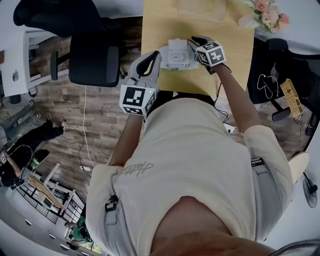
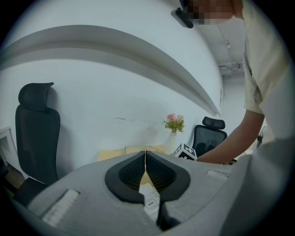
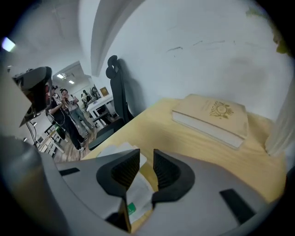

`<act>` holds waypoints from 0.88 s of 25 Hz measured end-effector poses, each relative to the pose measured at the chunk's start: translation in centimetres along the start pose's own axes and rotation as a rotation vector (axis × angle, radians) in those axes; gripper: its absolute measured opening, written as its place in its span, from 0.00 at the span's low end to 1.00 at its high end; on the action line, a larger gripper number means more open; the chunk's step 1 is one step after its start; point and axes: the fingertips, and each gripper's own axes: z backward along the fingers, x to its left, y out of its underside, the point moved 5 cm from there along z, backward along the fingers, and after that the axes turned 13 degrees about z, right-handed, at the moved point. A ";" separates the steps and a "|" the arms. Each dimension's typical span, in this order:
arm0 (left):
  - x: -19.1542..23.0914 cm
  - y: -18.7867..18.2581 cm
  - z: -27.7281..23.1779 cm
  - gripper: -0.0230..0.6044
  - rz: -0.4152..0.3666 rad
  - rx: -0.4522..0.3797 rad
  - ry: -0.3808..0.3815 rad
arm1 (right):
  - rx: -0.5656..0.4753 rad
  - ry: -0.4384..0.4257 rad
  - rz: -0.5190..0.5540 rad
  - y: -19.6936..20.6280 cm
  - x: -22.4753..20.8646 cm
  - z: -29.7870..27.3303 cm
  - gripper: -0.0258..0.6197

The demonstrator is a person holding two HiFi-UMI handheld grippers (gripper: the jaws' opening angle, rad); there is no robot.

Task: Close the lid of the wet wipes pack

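The wet wipes pack (image 1: pixel 176 57) is white and lies near the front edge of the wooden table (image 1: pixel 235 45). Its white lid (image 1: pixel 176 45) shows at the pack's far side; I cannot tell how far it is raised. My left gripper (image 1: pixel 155 56) sits at the pack's left end with its jaws shut and nothing between them. In the left gripper view (image 2: pixel 145 154) the pack (image 2: pixel 150 202) shows below the pads. My right gripper (image 1: pixel 194 44) is at the pack's right end, its jaws a narrow gap apart. Below that gripper (image 3: pixel 146 161) lies the pack (image 3: pixel 134 193), with bare table seen through the gap.
A cream book (image 3: pixel 213 118) lies farther back on the table, and a vase of pink flowers (image 1: pixel 266 13) stands at the far right corner. A black office chair (image 1: pixel 93 58) stands left of the table, another (image 2: pixel 209 134) at the right. People stand (image 3: pixel 69 117) in the room behind.
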 end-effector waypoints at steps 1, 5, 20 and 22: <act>0.1 0.0 -0.2 0.06 0.003 0.005 -0.001 | 0.010 -0.017 -0.011 0.1 -0.2 -0.6 0.15; 0.5 0.3 -0.8 0.06 0.007 0.021 0.000 | 0.056 -0.111 -0.046 0.8 -0.5 -2.6 0.15; 1.3 0.3 -0.9 0.06 0.018 0.030 -0.028 | 0.168 -0.405 -0.067 0.3 0.0 -4.6 0.15; 1.1 0.3 -0.6 0.06 0.015 0.022 -0.033 | 0.164 -0.383 -0.011 0.0 0.2 -4.2 0.15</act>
